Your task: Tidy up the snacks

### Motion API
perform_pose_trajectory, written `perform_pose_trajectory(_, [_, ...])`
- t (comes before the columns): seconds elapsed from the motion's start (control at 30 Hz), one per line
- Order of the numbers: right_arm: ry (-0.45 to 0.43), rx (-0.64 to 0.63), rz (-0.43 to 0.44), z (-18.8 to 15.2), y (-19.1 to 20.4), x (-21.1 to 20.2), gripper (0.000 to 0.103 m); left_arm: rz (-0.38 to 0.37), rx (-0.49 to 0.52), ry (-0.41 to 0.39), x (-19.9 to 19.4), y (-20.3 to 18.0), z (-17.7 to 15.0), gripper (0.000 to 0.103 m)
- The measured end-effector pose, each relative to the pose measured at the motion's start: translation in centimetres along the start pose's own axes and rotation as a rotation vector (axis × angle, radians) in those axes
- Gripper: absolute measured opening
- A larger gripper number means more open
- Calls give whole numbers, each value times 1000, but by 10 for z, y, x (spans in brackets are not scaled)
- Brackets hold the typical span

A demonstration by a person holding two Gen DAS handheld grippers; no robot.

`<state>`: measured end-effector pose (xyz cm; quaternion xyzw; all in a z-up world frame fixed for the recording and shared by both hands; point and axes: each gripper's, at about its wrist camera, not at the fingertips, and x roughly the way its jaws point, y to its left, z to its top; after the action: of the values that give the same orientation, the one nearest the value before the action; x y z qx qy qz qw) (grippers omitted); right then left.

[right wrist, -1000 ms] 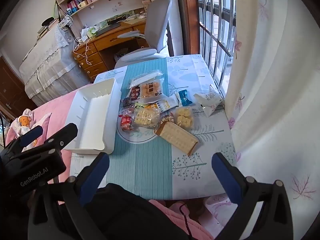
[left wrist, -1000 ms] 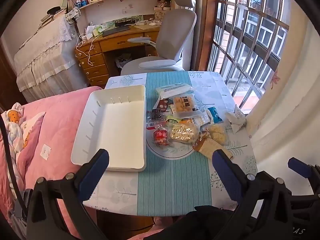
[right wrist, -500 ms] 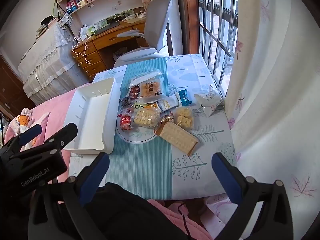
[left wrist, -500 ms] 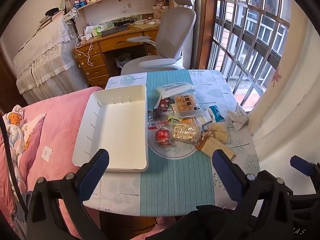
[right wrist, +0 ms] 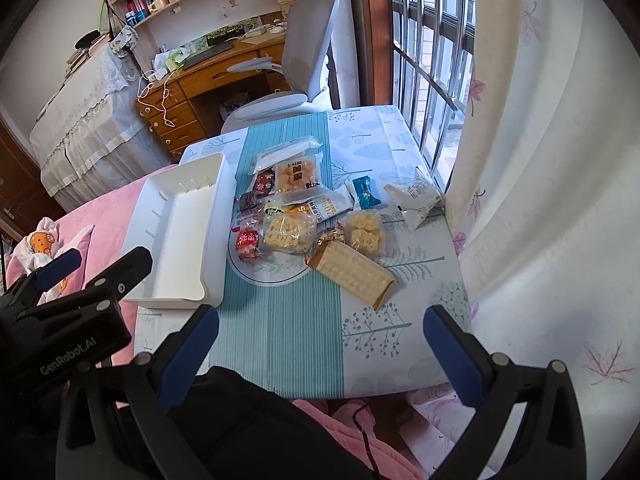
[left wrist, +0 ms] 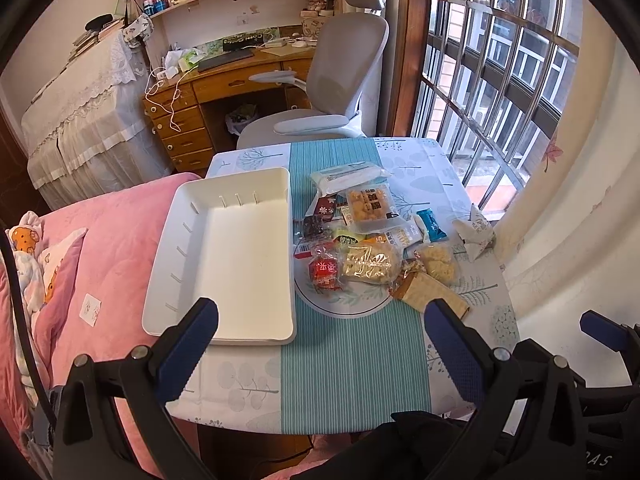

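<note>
My right gripper (right wrist: 320, 336) hangs over the near table (right wrist: 280, 340) edge, jaws wide, nothing between them. Left gripper (right wrist: 76, 272) sits low at the frame's left. White tray (right wrist: 176, 236) lies left of the snack pile (right wrist: 304, 216); long cracker pack (right wrist: 352, 276) is nearest me. Crumpled white bag (right wrist: 416, 198) sits by the curtain (right wrist: 540, 160).

Left gripper (left wrist: 320, 344): black angular frame, two fingers faced with dimpled blue pads (left wrist: 188, 350), and silver screws at the finger joints. A black cable (left wrist: 16, 280) runs along its left edge. Right gripper (right wrist: 320, 344): identical black frame, blue pads (right wrist: 450, 350) and silver screws. The left gripper's housing (right wrist: 60, 344), seen in the right wrist view, bears white "GenRobot.AI" lettering.
</note>
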<state>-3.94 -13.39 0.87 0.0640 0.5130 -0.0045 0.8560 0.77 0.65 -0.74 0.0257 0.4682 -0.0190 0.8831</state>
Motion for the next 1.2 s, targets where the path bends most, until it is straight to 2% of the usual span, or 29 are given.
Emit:
perform_pose_trajectory(0.3, [0, 17, -19, 2, 5, -1, 103, -15, 24, -6, 4, 8, 5, 102])
perform_pose_trajectory(0.6, [13, 48, -50, 5, 21, 3, 103, -44, 45, 26, 12, 25, 14, 102])
perform_pose_trajectory(0.9, [23, 114, -85, 8, 32, 10, 102, -85, 59, 103, 33, 44, 21, 102])
perform_pose_trajectory(1.2, [79, 196, -79, 12, 19, 28, 102, -147, 19, 200, 62, 50, 14, 102])
